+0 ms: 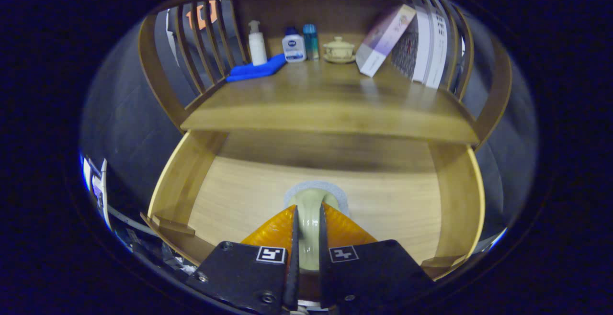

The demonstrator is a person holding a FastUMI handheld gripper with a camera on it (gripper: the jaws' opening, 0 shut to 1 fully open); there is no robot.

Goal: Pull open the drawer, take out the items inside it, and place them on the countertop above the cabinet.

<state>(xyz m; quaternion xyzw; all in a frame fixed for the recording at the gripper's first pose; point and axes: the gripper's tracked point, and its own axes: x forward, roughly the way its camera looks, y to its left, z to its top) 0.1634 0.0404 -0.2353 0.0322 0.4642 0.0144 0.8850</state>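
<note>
Light wooden drawer (230, 195) pulled open. Gripper (307, 219) clamped on pale green ceramic piece (309, 200) at 6 o'clock inside it. Still to lift onto wooden countertop (325, 99) at 12 o'clock.

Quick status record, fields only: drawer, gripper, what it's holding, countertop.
drawer: open, wooden floor bare around the item
gripper: fingers closed on both sides of a pale green item
item: pale green object with a grey-white rim, over the drawer floor; exact type unclear
countertop: front part free; at the back a blue cloth, three bottles, lidded cup, leaning box, books
</note>
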